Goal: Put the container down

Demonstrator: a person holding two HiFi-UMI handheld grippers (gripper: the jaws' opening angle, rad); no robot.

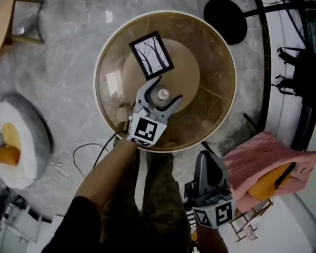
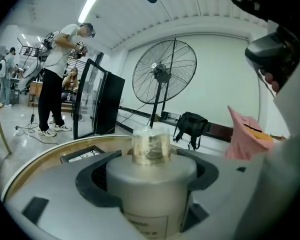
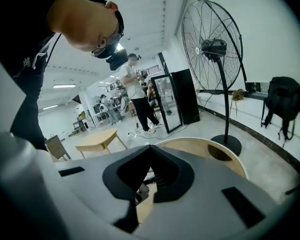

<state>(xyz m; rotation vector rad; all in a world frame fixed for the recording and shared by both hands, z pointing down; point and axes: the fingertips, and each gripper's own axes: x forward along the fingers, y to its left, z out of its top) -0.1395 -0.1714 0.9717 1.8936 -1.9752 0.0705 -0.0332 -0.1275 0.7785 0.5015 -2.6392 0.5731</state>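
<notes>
Container (image 2: 151, 184) gripped by left claw (image 1: 167, 90) over round table (image 1: 210, 51); touchdown not confirmed, release left to be done. Right claw (image 3: 149, 151) held aside, jaws together, empty.

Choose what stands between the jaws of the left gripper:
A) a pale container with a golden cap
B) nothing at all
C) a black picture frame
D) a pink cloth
A: the left gripper view shows the jaws of the left gripper closed against both sides of the pale container, with its golden cap rising above them.
</notes>
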